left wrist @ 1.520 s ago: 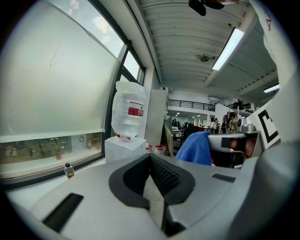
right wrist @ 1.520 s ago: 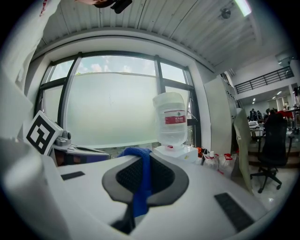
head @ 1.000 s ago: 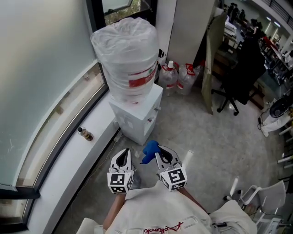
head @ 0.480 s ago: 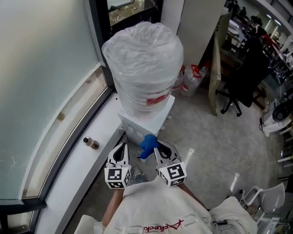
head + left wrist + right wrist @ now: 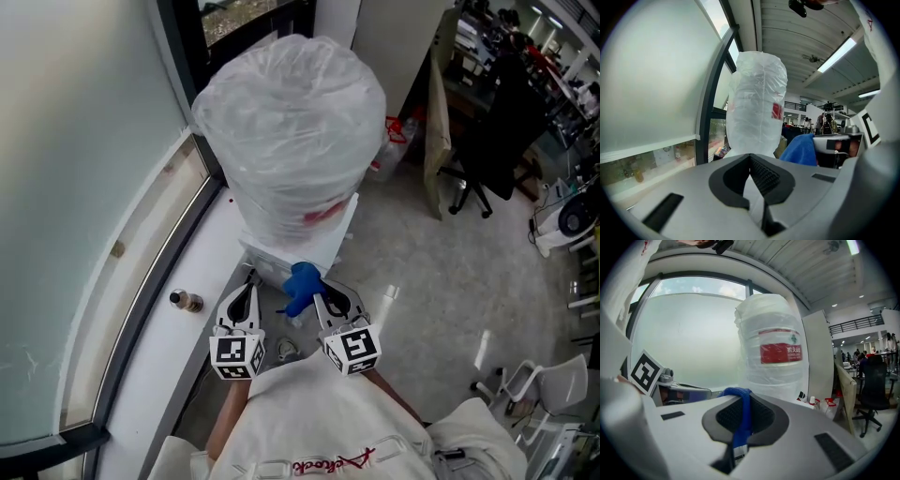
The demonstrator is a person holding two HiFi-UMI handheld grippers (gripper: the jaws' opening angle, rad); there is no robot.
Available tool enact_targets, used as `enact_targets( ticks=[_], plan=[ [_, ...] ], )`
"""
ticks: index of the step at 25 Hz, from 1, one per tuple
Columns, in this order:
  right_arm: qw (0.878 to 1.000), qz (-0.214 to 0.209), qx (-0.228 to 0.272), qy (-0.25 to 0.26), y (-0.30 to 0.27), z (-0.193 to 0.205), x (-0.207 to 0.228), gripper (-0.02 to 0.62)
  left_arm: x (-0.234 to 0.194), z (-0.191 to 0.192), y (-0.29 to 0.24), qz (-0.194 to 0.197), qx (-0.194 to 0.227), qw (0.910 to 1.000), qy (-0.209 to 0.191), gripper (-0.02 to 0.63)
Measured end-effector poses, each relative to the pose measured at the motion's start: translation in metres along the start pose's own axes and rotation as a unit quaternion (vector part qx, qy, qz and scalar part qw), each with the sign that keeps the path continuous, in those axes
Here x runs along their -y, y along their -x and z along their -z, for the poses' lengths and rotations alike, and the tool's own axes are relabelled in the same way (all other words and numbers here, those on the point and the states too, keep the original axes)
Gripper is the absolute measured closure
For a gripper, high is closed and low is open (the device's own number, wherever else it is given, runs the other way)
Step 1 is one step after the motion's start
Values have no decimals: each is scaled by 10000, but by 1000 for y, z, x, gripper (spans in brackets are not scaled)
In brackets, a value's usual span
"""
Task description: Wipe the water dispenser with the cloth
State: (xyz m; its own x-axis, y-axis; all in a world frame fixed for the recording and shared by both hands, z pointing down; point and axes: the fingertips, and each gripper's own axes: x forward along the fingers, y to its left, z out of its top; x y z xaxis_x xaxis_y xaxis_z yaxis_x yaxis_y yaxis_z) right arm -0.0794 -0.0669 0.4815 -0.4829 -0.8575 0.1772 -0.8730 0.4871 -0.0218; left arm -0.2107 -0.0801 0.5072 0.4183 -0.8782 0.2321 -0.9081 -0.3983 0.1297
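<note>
The water dispenser is a white cabinet carrying a big plastic-wrapped water bottle with a red label. It stands just ahead of both grippers. My right gripper is shut on a blue cloth, which sticks up from its jaws close to the dispenser's front. The same blue cloth runs as a pinched strip between the jaws in the right gripper view, with the bottle behind. My left gripper is shut and holds nothing; the bottle fills its view.
A curved window with a white sill runs along the left; a small dark bottle stands on it. Spare water jugs sit behind the dispenser. An office chair and desks stand at the right, across grey floor.
Both grippers have come closer to the dispenser, which now looms larger and nearer. The right gripper still holds the blue cloth, now near the cabinet's front.
</note>
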Motion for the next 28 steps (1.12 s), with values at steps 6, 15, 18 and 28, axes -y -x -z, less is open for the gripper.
enact_targets(
  ticks=[6, 15, 18, 28],
  plan=[
    [9995, 29, -277, -179, 1, 23, 16, 572, 13, 9, -16, 103, -210, 9997, 29, 595],
    [9963, -172, -810, -209, -8, 67, 52, 572, 38, 6, -36, -67, -268, 9996, 93, 595],
    [9950, -200, -963, -169, -15, 83, 64, 572, 39, 1, -34, -220, -228, 9995, 76, 595],
    [9923, -170, -1227, -4, -60, 111, 122, 572, 39, -8, -34, -746, -109, 9971, 144, 595]
  ],
)
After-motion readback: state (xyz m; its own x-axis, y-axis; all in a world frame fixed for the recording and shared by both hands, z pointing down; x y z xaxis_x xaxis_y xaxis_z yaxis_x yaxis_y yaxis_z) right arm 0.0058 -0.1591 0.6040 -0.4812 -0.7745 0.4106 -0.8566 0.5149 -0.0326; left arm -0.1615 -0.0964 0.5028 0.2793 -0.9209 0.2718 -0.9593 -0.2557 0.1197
